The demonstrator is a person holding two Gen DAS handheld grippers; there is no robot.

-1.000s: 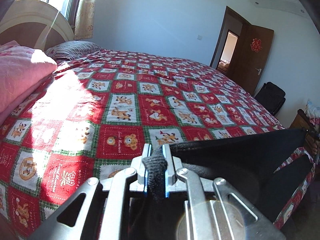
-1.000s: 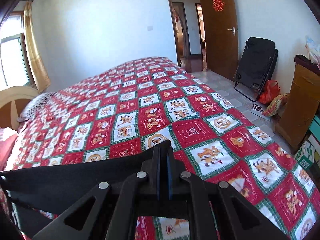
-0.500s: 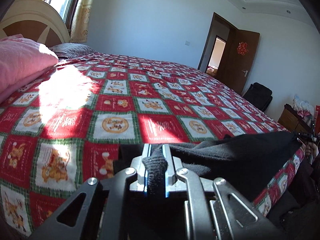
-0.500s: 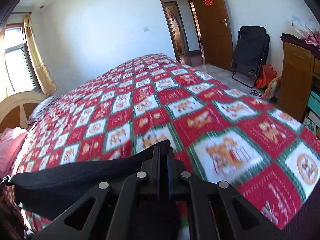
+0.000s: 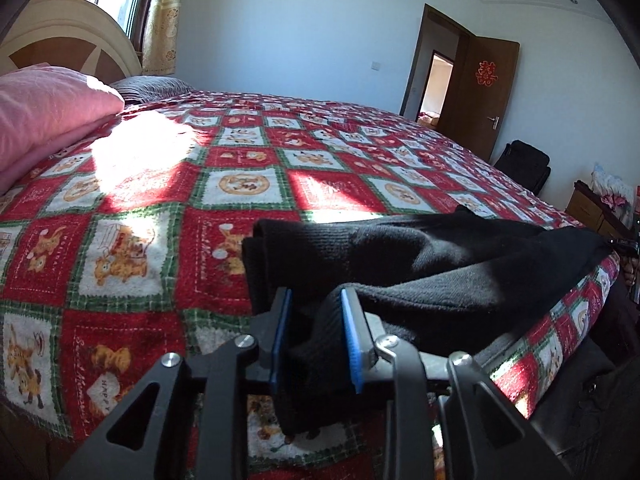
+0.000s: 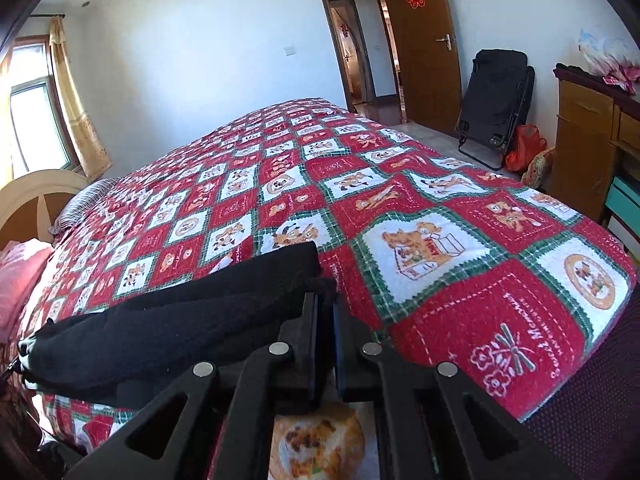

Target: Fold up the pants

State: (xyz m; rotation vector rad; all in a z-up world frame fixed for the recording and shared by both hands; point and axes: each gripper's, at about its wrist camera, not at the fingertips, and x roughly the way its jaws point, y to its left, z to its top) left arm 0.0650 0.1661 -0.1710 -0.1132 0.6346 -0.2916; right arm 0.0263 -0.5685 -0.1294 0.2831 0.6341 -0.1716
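Pants [image 5: 420,256] lie bunched along the bed's [image 5: 240,184] near edge, one fold laid. Left gripper [image 5: 316,336] has just been opening, cloth loose between; right gripper [image 6: 326,340], opening narrowly, looks empty. Further folds remain.

— Carrier, as I read it from both wrist feeds?
— One bed [image 5: 320,152], covered edge to edge by a red, white and green patchwork spread [image 6: 440,248] with bear motifs.
— Items lying on it?
— Black pants [image 5: 420,256], bunched along the near edge, lower centre to right of the left view. Pink folded bedding [image 5: 44,108], upper left. Striped pillow [image 5: 152,86] beside it, against the headboard [image 5: 68,40].
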